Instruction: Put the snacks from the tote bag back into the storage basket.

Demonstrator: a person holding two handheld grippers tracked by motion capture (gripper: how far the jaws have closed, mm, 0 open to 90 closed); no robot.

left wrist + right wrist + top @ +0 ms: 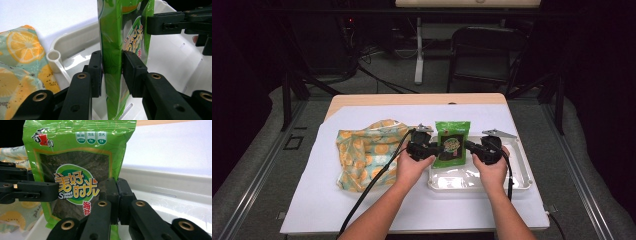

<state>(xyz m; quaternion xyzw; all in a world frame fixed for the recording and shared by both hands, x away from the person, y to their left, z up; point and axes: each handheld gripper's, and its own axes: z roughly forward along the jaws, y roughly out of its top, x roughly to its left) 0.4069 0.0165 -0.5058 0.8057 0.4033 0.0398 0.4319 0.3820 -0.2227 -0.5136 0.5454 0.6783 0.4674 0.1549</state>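
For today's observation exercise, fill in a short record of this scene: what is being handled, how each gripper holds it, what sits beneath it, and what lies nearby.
Item handled: green seaweed snack pouch, held upright
Left gripper: jaws pressed on the pouch's side edge
Right gripper: jaws shut on the pouch's other edge
Beneath the pouch: white plastic tray
Beside the tray: lemon-print fabric bag, lying flat on the left
Surface: white sheet over a wooden table
Person: both hands hold the grippers from the near side

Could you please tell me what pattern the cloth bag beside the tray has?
Orange and lemon slices on pale teal; the cloth bag shows best in the left gripper view.
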